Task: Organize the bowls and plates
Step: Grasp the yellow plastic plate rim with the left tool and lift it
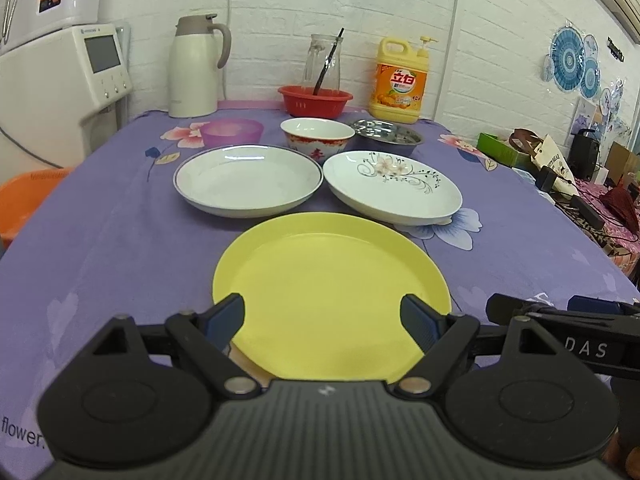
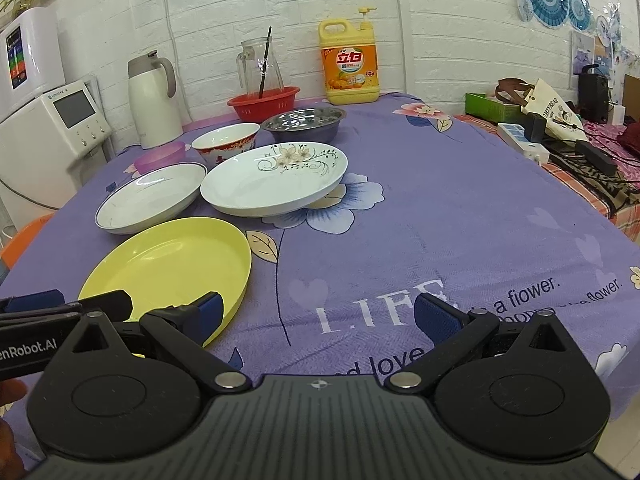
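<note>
My left gripper (image 1: pixel 322 318) stands wide open with nothing between its fingers, above the near rim of the yellow plate (image 1: pixel 328 300); whether a pad touches the rim I cannot tell. My right gripper (image 2: pixel 318 316) is likewise spread wide and holds nothing, over bare purple tablecloth (image 2: pixel 440 220) just right of that plate.

Beyond the yellow plate lie the blue-rimmed white plate (image 1: pixel 248 180) and the floral plate (image 1: pixel 392 184), side by side. The floral plate sits tilted. Behind them stand the red-patterned bowl (image 1: pixel 316 138), the steel bowl (image 1: pixel 386 134) and the purple cup (image 1: pixel 232 131).

Hidden: the yellow plate's near edge is covered by the gripper body in both views. The purple cup is half masked by the white plate in the right view.

Only the left view shows the cup whole; only the right view shows the tablecloth's printed lettering ahead and the clear ground right of the plates.
</note>
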`<state>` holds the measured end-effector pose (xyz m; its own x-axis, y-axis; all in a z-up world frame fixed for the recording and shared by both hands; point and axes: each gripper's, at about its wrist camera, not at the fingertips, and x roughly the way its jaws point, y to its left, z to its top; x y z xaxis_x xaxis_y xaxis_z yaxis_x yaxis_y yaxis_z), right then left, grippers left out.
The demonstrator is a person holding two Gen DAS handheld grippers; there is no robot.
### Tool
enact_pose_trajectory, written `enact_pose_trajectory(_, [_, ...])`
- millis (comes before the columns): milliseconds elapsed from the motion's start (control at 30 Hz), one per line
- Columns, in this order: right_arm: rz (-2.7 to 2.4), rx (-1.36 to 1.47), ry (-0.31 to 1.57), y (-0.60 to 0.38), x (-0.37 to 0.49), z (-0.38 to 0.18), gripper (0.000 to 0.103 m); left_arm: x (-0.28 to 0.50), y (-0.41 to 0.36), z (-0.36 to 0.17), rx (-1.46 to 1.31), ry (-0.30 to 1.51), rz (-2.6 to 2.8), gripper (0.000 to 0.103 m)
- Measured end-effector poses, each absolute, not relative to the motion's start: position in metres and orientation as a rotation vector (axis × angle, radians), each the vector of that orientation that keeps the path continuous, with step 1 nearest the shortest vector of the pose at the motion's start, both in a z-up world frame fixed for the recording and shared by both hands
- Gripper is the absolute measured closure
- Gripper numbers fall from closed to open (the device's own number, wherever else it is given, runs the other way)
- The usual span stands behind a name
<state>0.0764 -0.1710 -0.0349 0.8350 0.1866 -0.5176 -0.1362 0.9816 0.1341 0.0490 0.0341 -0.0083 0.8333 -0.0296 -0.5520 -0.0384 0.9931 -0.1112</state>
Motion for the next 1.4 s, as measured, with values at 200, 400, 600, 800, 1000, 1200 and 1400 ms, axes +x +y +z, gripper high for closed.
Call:
enact_pose_trajectory(200, [0.180, 0.072, 0.576, -0.163, 0.091, -0.033, 0.000, 0.060, 0.043, -0.006, -0.110, 0.594, 0.010, 0.020])
enact_pose_trajectory(400, [0.255, 0.051, 0.585, -0.152, 0.101, -0.036, 0.000, 0.065, 0.061, -0.011, -0.113, 0.613, -0.037, 0.020])
enact_pose_trajectory(600, [0.314, 0.019, 0.616, -0.134, 0.115, -0.046, 0.000, 0.078, 0.076, -0.019, -0.164, 0.626, -0.050, 0.021])
enact_pose_trajectory(800, [0.338, -0.051, 0.652, -0.117, 0.125, -0.057, 0.000, 0.093, 0.080, -0.031, -0.177, 0.665, -0.038, 0.022])
enact_pose_trajectory(1000, [0.390, -0.101, 0.650, -0.117, 0.128, -0.058, 0.000, 0.100, 0.082, -0.038, -0.159, 0.673, -0.051, 0.023])
enact_pose_trajectory(1200, [0.474, -0.134, 0.637, -0.099, 0.129, -0.057, 0.000, 0.104, 0.084, -0.039, -0.149, 0.653, -0.103, 0.042])
enact_pose_trajectory(1400, [0.525, -0.144, 0.624, -0.072, 0.120, -0.053, 0.000, 0.090, 0.108, -0.033, -0.161, 0.643, -0.023, 0.044])
